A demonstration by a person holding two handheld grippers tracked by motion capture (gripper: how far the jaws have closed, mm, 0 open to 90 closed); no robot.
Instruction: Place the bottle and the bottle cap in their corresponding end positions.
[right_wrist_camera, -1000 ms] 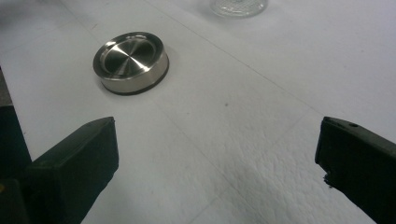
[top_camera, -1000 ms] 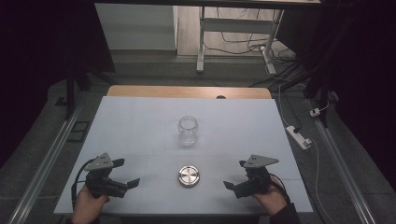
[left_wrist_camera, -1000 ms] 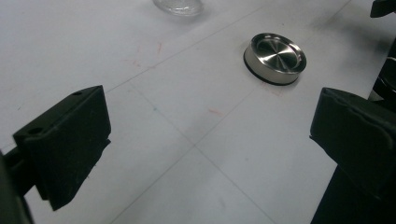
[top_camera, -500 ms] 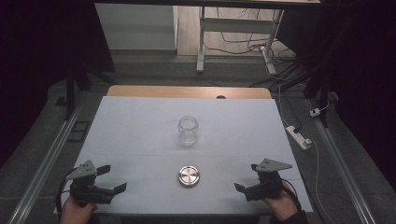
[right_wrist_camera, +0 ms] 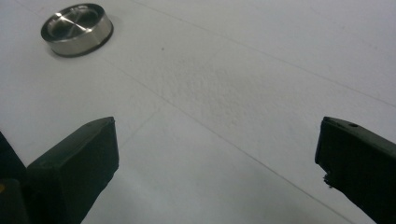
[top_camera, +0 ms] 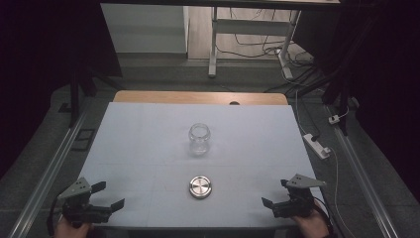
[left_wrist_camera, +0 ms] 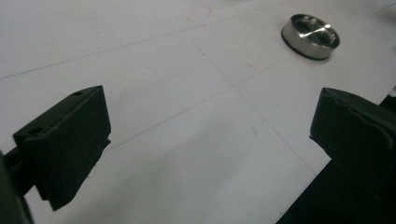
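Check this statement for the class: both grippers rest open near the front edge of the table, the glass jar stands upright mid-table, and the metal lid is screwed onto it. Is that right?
One detail is wrong: the metal lid is not on the glass jar. The high view shows it lying flat on the table, apart from the jar and nearer the person. The left gripper and right gripper are open, and the jar stands upright.

The left gripper (top_camera: 109,195) sits low at the near left corner of the table (top_camera: 148,129), held by the person's left hand (top_camera: 69,229) at the near edge. Its jaws stand wide apart with nothing between them and point toward the table's middle. The right gripper (top_camera: 276,192) sits at the near right corner, held by the right hand (top_camera: 311,225). Its jaws are likewise spread wide and empty, pointing inward to the left. Each gripper carries a grey three-cornered plate on top.
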